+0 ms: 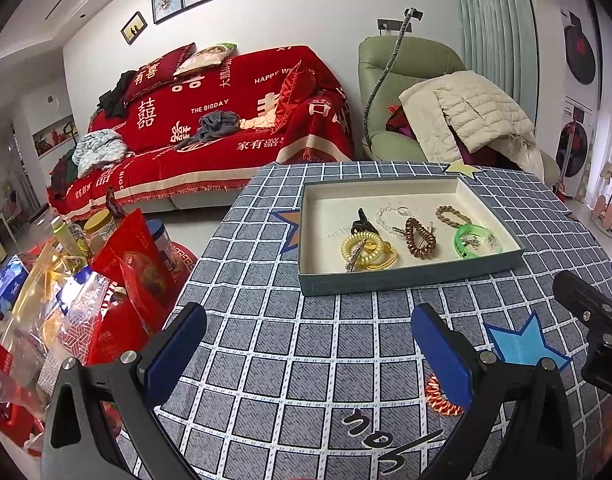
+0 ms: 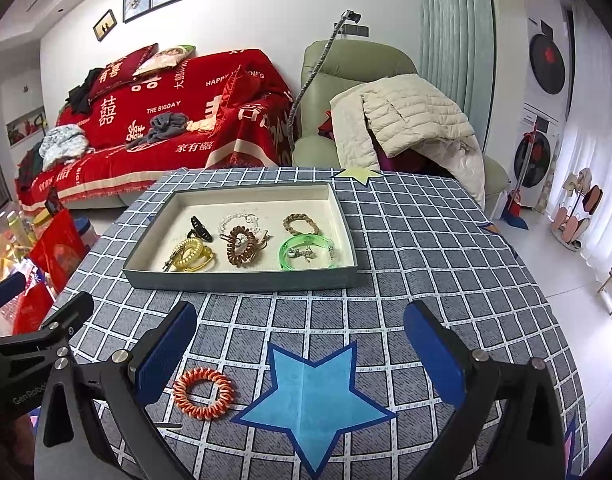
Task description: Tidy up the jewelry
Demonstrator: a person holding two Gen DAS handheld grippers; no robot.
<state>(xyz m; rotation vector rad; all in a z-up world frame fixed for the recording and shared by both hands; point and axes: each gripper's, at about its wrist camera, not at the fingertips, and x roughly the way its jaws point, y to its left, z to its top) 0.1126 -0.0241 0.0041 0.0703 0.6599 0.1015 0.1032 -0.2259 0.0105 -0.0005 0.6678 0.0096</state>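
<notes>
Tray (image 2: 241,276) on checked cloth (image 2: 426,240), holding yellow, brown and green bands. Orange coil (image 2: 203,393) outside tray, on cloth nearer the grippers, beside blue star (image 2: 312,396). Left gripper (image 1: 310,344) and right gripper (image 2: 299,344): both spread wide, empty, short of tray.

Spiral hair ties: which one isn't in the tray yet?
The orange spiral hair tie, lying on the tablecloth beside the blue star; the yellow and brown ones are in the tray.

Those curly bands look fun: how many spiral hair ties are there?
3. A yellow one and a brown one lie in the tray; an orange one lies on the table near the grippers.
</notes>
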